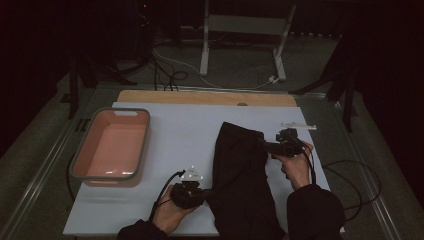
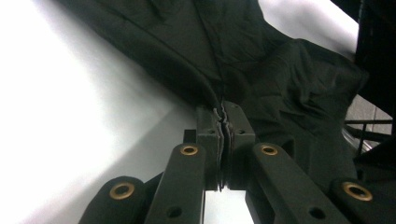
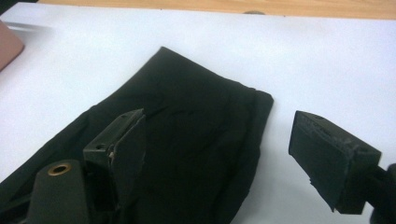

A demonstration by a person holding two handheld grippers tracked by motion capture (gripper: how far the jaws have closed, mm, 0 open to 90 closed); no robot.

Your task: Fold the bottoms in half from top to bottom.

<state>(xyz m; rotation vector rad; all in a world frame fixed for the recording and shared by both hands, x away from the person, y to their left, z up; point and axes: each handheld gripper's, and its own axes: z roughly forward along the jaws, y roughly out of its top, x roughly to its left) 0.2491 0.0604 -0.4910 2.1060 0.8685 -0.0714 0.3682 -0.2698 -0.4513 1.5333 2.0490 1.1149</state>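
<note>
Roughly, by item:
Garment: black cloth (image 1: 240, 175) lies lengthwise on the white tabletop (image 1: 185, 130), right of centre, running from mid-table to the near edge; its near end is cut off by the frame bottom and by a dark sleeve. What kind of garment it is can't be told; too dark, folds barely show in the high view.
L gripper (image 1: 202, 192): near the near edge, just left of the cloth. In the left gripper view (image 2: 223, 116) the jaws are clenched on a seam or hem at the cloth's edge, with fabric pinched btw the pads. How much cloth sits inside the grip is hidden.
R gripper (image 1: 267, 146): at the cloth's right side, toward the far end. In the right gripper view (image 3: 224, 149) the jaws stand wide apart, released; left finger (image 3: 126, 140) is over the cloth, right finger over bare table. Whether the left pad touches the fabric can't be told.
Bin: pink tub w/ grey rim (image 1: 75, 165) at the tabletop's left edge, well apart from the cloth.
Far edge: bare wood strip (image 1: 200, 96) beyond the white sheet.
Small white item (image 1: 298, 126): near the right edge, beyond the R gripper; too small to ID.
Background: very dark, cables & a frame on the floor, little detail.
</note>
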